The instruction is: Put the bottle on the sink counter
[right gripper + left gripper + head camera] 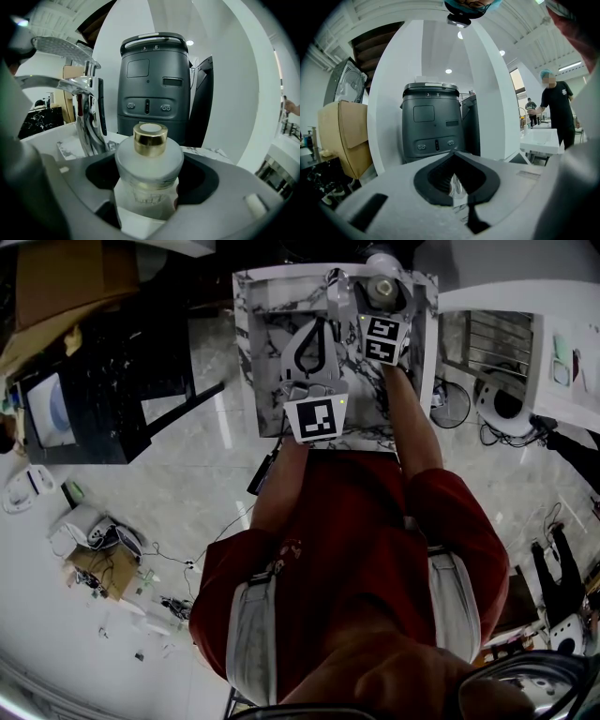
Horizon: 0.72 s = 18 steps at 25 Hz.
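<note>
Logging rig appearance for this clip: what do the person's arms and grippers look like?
The left gripper and right gripper are light grey shells with black-lined curved jaws, each carrying a white cube with black square markers. The person wears a red short-sleeved top under pale shoulder straps.

Frosted white bottle (149,180), gold cap (150,139); white sink counter (265,341) veined black, probably marble.

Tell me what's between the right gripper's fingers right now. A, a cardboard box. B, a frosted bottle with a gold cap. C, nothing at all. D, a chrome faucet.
B: the right gripper view shows the frosted bottle with its gold cap standing upright inside the right gripper, while the faucet stands off to its left on the marble counter.
</note>
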Each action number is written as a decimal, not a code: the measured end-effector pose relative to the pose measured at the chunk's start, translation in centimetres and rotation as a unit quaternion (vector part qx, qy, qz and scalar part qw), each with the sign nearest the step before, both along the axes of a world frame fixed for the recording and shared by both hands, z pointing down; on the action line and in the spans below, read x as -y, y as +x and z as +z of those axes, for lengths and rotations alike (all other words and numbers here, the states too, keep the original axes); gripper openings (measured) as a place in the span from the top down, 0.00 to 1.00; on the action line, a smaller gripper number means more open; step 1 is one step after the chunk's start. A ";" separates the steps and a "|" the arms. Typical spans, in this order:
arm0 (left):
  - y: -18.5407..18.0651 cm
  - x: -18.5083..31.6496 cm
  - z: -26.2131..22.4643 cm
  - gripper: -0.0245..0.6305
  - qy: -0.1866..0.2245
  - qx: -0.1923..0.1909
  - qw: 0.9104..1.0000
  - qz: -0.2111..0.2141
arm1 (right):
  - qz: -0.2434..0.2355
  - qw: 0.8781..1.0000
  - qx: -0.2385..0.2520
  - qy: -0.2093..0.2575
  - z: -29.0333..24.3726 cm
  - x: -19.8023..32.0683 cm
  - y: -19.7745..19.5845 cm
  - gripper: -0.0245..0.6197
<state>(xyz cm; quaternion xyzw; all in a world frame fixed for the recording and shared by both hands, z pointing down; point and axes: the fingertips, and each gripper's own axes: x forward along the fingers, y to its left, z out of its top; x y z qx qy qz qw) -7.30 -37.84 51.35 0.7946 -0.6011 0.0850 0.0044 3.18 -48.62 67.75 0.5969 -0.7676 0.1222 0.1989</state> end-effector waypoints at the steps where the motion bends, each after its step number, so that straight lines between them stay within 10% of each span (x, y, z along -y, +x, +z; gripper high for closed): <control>1: 0.0 -0.1 -0.1 0.97 0.001 -0.003 1.000 -0.001 | -0.001 1.000 -0.002 -0.001 0.0 0.0 0.0 0.44; 18: 0.3 -1.5 -1.1 0.97 0.011 -0.006 1.000 0.002 | 0.002 1.000 -0.007 -0.031 1.1 -2.8 0.9 0.36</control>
